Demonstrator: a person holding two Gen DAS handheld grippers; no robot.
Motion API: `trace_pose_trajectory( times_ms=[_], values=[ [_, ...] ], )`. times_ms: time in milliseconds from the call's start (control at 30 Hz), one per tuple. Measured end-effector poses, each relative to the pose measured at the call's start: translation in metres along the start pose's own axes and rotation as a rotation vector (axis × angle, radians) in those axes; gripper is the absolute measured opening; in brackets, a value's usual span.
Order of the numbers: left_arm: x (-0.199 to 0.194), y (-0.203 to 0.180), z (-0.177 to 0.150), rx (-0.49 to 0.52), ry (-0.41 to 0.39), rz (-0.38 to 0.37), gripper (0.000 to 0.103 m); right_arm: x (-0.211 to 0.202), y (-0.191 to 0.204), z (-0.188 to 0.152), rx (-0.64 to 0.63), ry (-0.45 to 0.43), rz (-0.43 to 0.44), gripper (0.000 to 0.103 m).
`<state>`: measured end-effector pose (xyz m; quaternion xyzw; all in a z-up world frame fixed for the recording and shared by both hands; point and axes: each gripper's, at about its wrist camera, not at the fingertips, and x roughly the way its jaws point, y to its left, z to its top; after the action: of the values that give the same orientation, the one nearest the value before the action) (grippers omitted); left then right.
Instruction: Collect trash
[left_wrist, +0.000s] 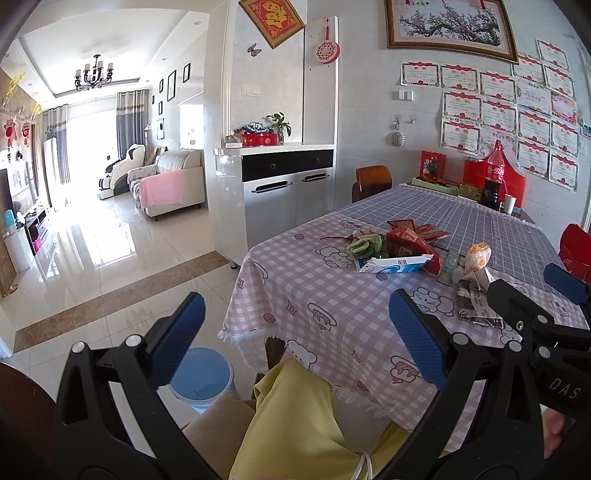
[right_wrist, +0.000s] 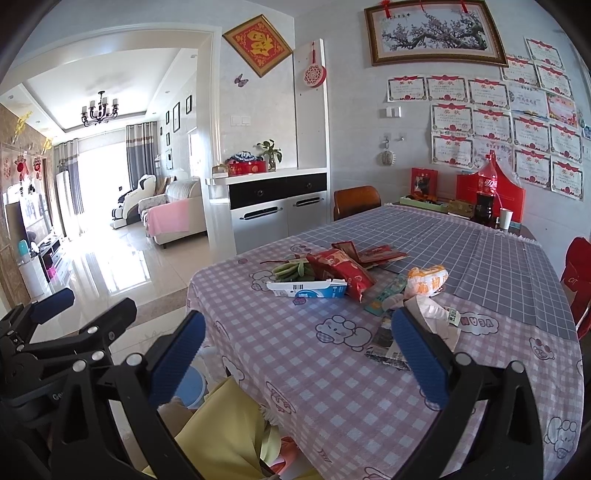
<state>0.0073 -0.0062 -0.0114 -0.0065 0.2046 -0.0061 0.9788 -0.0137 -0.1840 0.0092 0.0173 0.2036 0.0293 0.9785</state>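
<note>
Pink checked tablecloth with cartoon prints, blue-white carton, blue bin.

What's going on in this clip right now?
A person seated at the table holds a gripper in each hand. Both the left gripper and the right gripper are open and hold nothing. Litter lies untouched on the checked cloth: a flattened milk carton, a red snack bag, green scraps and crumpled wrappers. A blue bin stands on the floor by the table corner. Collecting has not started.
</note>
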Motion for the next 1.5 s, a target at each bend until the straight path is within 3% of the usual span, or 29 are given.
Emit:
trace_pose_trajectory(
  times_ms=[567,833,1133,1500],
  values=[
    [0.001,0.0,0.0,0.002,0.005,-0.005,0.098,0.005,-0.001,-0.003,0.009,0.006,-0.005,0.099],
    [0.017,-0.005,-0.001,0.02,0.059,-0.035,0.098,0.013,-0.009,-0.006,0.037,0.036,-0.023,0.099],
    [0.061,-0.023,0.001,0.067,0.175,-0.122,0.098,0.037,-0.03,-0.011,0.102,0.098,-0.086,0.099],
    [0.13,-0.052,0.015,0.11,0.287,-0.225,0.098,0.084,-0.074,-0.015,0.201,0.186,-0.226,0.099]
  ],
)
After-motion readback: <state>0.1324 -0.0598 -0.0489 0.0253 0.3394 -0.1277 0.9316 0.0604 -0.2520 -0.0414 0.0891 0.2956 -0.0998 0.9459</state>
